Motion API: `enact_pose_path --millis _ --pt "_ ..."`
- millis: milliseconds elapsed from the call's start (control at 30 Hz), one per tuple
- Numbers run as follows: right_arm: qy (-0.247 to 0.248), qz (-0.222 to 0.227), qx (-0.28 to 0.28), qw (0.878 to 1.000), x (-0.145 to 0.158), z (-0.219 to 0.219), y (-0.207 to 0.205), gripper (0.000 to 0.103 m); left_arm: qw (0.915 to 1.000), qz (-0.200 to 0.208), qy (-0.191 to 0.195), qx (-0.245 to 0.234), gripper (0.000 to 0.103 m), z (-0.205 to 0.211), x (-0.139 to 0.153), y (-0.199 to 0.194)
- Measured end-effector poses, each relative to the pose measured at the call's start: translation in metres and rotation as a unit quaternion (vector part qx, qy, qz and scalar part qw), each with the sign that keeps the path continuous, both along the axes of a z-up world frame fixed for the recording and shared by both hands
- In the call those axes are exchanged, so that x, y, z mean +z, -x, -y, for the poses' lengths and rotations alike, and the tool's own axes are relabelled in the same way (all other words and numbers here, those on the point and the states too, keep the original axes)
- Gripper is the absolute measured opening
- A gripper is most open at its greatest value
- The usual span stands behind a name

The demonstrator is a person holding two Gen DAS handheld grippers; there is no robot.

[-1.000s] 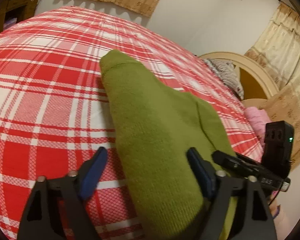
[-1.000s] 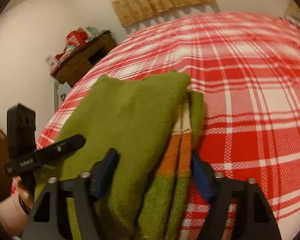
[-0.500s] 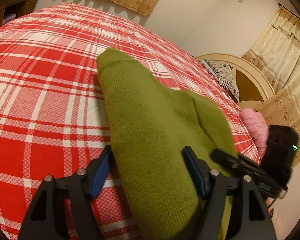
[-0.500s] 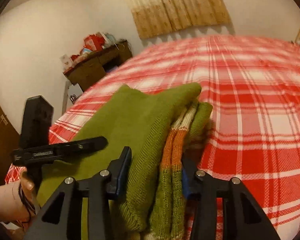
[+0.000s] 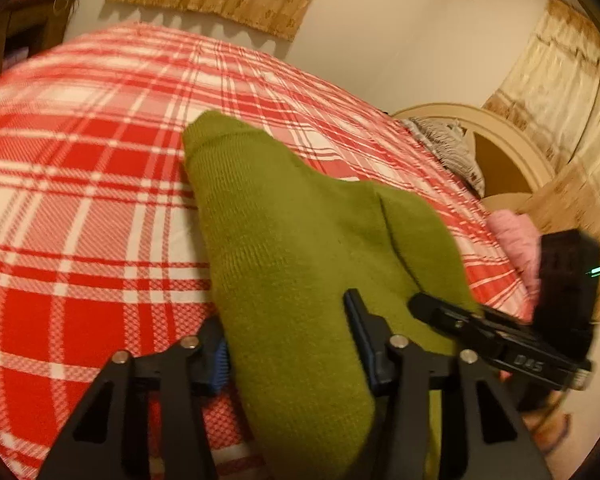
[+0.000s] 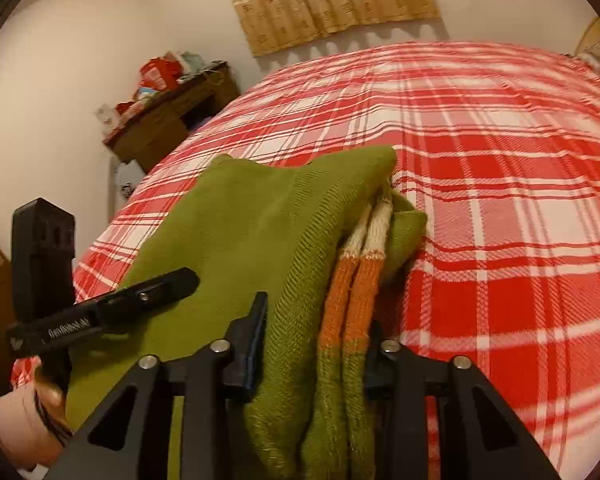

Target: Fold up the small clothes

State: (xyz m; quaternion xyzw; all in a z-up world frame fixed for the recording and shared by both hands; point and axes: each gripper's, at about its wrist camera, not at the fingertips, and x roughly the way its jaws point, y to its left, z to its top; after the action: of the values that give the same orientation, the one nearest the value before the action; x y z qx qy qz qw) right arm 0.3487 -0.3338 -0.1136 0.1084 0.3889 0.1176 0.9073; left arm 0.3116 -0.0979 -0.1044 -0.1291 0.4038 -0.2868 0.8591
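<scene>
Left gripper (image 5: pixel 288 344), right gripper (image 6: pixel 316 344): closing on green sweater (image 5: pixel 292 240) | Risk: bunched layers slipped, fold skewed

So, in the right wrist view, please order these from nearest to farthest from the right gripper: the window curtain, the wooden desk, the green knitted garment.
1. green knitted garment: between the closing jaws of the right gripper, on the bed.
2. wooden desk: left, beyond the bed's edge.
3. window curtain: top, on the far wall.
</scene>
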Motion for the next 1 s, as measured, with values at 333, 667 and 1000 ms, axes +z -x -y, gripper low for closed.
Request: enact_pose_path --millis 333,667,1000 --pt "0.024 0.071 0.022 0.997 0.070 -0.062 0.099 0.032 0.9986 0.046 -0.028 0.002 0.038 -0.046 0.070 0.088" --pt "-0.109 0.039 0.053 0.992 0.059 -0.113 0.182 0.032 0.9965 -0.005 -0.080 0.025 0.038 -0.108 0.067 0.159" --pt "-0.121 -0.031 0.015 0.992 -0.002 -0.121 0.202 0.040 0.9909 -0.068 -0.106 0.047 0.062 -0.119 0.017 0.163"
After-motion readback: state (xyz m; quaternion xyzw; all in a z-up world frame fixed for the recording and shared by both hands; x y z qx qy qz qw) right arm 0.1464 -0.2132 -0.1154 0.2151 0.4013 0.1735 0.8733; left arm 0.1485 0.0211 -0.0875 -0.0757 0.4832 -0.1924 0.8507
